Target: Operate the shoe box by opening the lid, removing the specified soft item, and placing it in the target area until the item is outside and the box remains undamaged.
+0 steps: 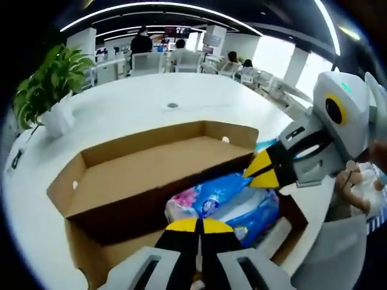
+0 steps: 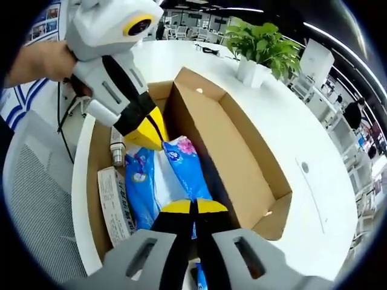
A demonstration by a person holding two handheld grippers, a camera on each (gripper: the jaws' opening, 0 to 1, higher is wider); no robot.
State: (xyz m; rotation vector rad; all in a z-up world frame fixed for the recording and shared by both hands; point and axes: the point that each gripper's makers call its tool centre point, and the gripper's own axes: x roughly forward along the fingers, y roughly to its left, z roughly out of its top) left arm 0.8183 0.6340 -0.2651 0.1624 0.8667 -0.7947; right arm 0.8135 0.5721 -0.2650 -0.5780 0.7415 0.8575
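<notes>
The brown cardboard shoe box lies open on the white table, its lid folded back and standing on edge. Inside lies a soft blue plastic pack with a pink flowered end. My left gripper is shut at that flowered end, and it reaches in from the upper left in the right gripper view. My right gripper is shut on the pack's other end, with blue wrapper showing between its jaws. It comes in from the right in the left gripper view.
A white printed carton and a small bottle lie in the box beside the pack. A potted plant stands on the round white table. A grey mesh chair sits at the table edge. A hand holds the left gripper.
</notes>
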